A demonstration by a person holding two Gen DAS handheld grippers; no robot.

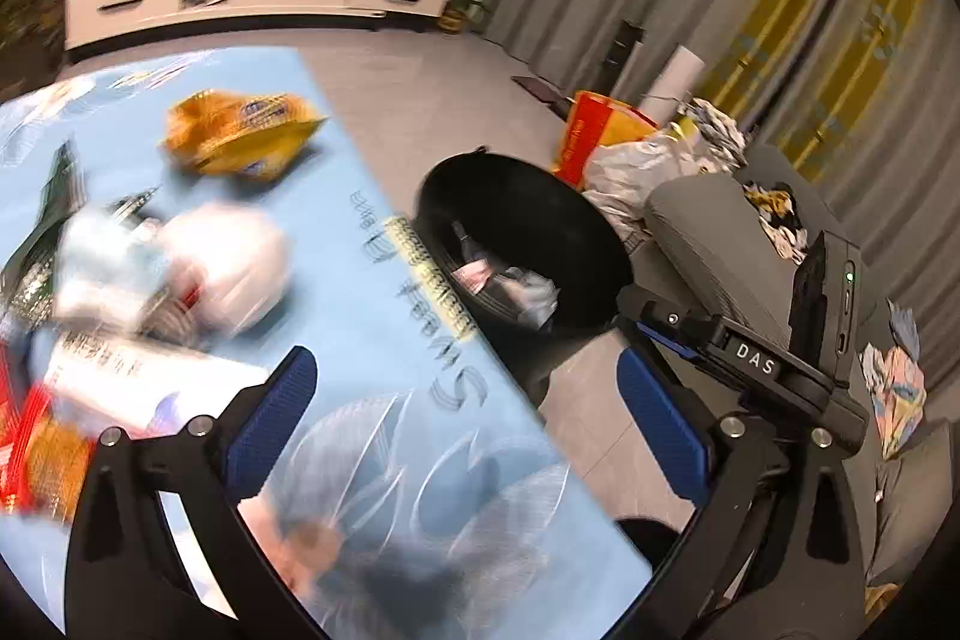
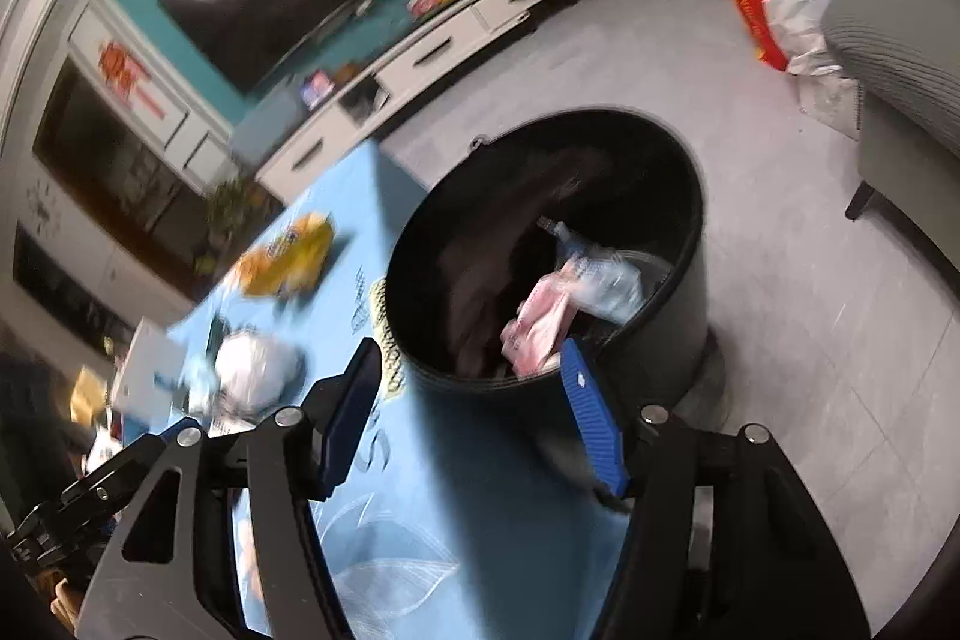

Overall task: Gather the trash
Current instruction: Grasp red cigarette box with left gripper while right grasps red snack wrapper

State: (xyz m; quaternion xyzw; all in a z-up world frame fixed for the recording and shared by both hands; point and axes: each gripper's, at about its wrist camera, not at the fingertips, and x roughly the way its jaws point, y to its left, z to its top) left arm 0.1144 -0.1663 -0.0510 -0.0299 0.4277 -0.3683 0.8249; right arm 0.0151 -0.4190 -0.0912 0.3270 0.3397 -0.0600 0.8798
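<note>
A: Where does the trash sit?

B: A yellow snack bag point(image 1: 240, 133) lies on the light blue tablecloth point(image 1: 360, 280), with a crumpled white wad point(image 1: 231, 265) nearer the camera and blurred wrappers beside it. A pink packet point(image 2: 537, 325) and clear plastic already lie inside the black bin point(image 2: 690, 244), which stands on the floor just beside the table edge.

A: And the grippers?

B: The left gripper point(image 1: 474, 430) gapes wide over the table edge, nothing between its blue pads. The right gripper point(image 2: 474, 418) stands partly spread above the bin's rim, also empty.
</note>
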